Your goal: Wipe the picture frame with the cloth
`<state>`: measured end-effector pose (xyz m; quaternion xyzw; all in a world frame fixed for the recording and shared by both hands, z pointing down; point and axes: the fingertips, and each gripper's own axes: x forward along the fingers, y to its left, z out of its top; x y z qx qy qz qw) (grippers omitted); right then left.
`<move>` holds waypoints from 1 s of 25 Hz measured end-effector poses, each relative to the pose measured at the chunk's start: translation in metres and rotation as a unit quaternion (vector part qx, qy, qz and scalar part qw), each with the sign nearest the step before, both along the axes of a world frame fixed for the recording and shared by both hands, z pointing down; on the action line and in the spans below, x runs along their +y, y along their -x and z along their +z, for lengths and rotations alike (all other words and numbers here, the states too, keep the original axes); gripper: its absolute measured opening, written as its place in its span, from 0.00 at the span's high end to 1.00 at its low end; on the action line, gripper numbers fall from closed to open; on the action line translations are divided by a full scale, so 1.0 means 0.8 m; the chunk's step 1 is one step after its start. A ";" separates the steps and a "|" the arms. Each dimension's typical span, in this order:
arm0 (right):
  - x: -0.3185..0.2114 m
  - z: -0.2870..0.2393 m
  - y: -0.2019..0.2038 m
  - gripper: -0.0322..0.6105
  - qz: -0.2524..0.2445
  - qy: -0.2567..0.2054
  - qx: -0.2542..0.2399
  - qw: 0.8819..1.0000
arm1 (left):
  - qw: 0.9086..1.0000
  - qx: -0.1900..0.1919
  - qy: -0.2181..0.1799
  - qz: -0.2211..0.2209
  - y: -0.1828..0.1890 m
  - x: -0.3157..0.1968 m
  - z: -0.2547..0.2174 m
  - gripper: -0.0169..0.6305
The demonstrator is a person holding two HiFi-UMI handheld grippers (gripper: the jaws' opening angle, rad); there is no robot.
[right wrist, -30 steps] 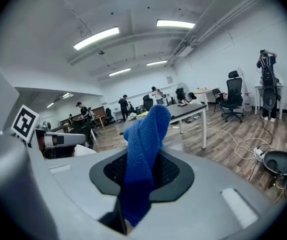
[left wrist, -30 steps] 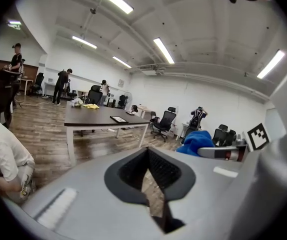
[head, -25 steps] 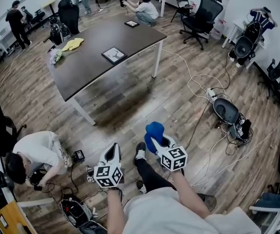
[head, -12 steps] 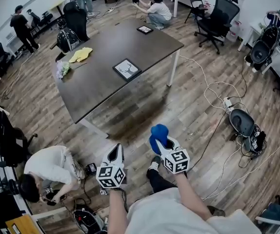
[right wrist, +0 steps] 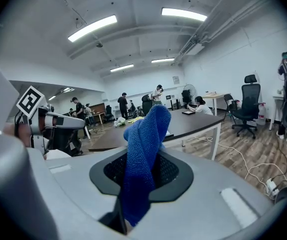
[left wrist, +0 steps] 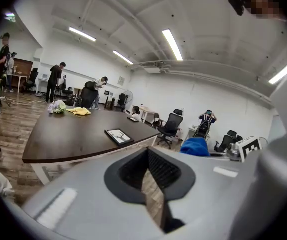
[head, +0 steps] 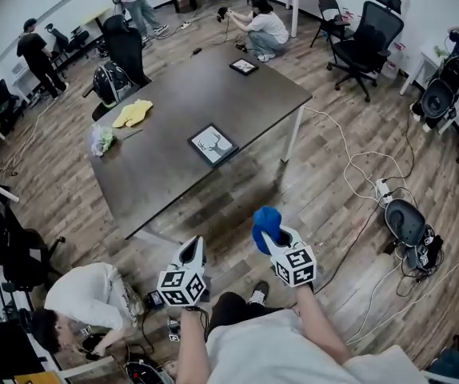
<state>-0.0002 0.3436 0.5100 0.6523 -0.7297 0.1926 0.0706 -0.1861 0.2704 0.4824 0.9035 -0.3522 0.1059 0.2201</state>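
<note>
- The right gripper (head: 273, 237) has its jaws closed on a blue cloth (head: 265, 221). In the right gripper view the cloth (right wrist: 143, 149) stands up from between the jaws in a bunched fold and hides part of the table behind it.
- The left gripper (head: 191, 248) holds nothing. In the left gripper view its jaws are drawn almost together, and only a thin wedge of floor shows between them.
- Both grippers are held side by side over the wooden floor (head: 325, 182), in front of the near edge of the dark table (head: 165, 166) and apart from it.
- The picture frame (head: 213, 144) lies flat on the table, close to the edge on the person's side — well apart from both grippers. The left gripper view shows it (left wrist: 119, 135) near the table edge too.
- A second, smaller frame (head: 243, 66) lies at the far corner of the table.
- A yellow cloth (head: 132, 113) lies at the left end of the table.
- A person in a white shirt (head: 85, 294) crouches on the floor — just left of the left gripper.
</note>
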 end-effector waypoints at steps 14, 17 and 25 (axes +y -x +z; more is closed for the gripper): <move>-0.137 0.012 -0.109 0.82 0.008 0.013 0.012 1.000 | 0.998 0.005 0.035 -0.041 -0.058 -0.170 0.043 0.89; -0.191 0.011 -0.127 0.82 0.002 0.011 0.014 1.000 | 0.997 0.002 0.039 -0.063 -0.059 -0.237 0.045 0.89; -0.347 0.009 -0.166 0.82 -0.003 0.014 0.000 1.000 | 0.996 -0.013 0.051 -0.073 -0.089 -0.398 0.044 0.89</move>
